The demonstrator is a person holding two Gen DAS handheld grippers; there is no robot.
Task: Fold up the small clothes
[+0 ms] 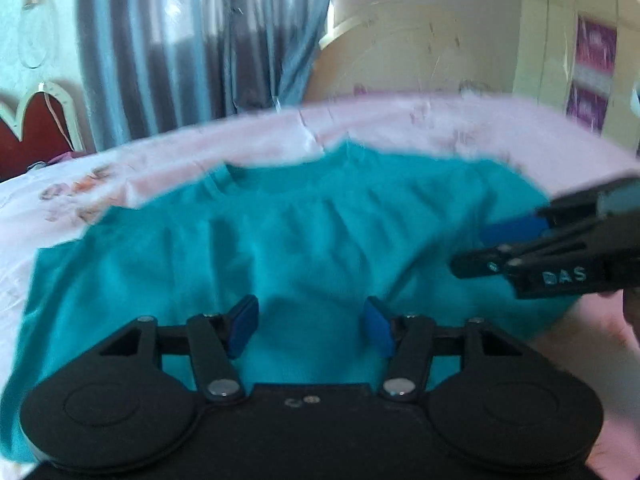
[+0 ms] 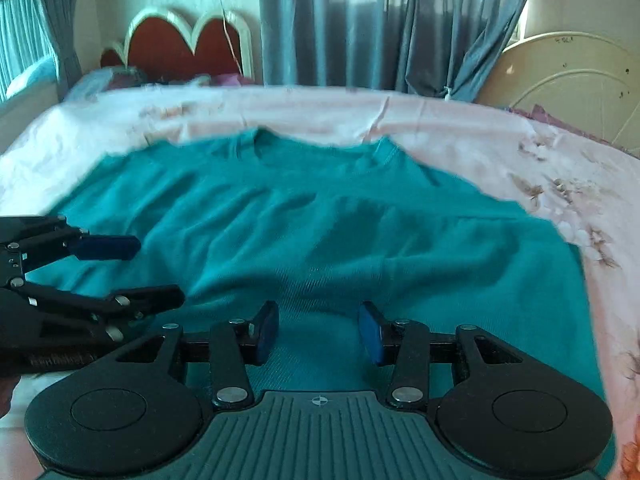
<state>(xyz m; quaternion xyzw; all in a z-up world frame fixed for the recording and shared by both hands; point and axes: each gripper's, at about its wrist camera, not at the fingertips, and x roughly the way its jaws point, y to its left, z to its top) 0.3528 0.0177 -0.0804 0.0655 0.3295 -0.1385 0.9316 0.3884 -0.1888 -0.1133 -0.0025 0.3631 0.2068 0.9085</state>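
A teal T-shirt (image 1: 304, 232) lies spread on the bed, its neckline on the far side and soft wrinkles across its body. In the left wrist view my left gripper (image 1: 311, 326) hovers over the shirt's near part, open, with its blue pads apart and only flat cloth beneath. My right gripper (image 1: 484, 248) reaches in from the right edge over the shirt's right side. The right wrist view shows the same shirt (image 2: 320, 216) with my right gripper (image 2: 318, 332) open above its near edge. My left gripper (image 2: 158, 270) comes in from the left there, jaws apart.
The shirt rests on a pink floral bedsheet (image 2: 520, 152). Beyond the bed hang grey-blue curtains (image 2: 340, 20). A red scalloped headboard (image 2: 184, 44) stands at the far left and a round cream board (image 2: 572, 76) leans at the far right.
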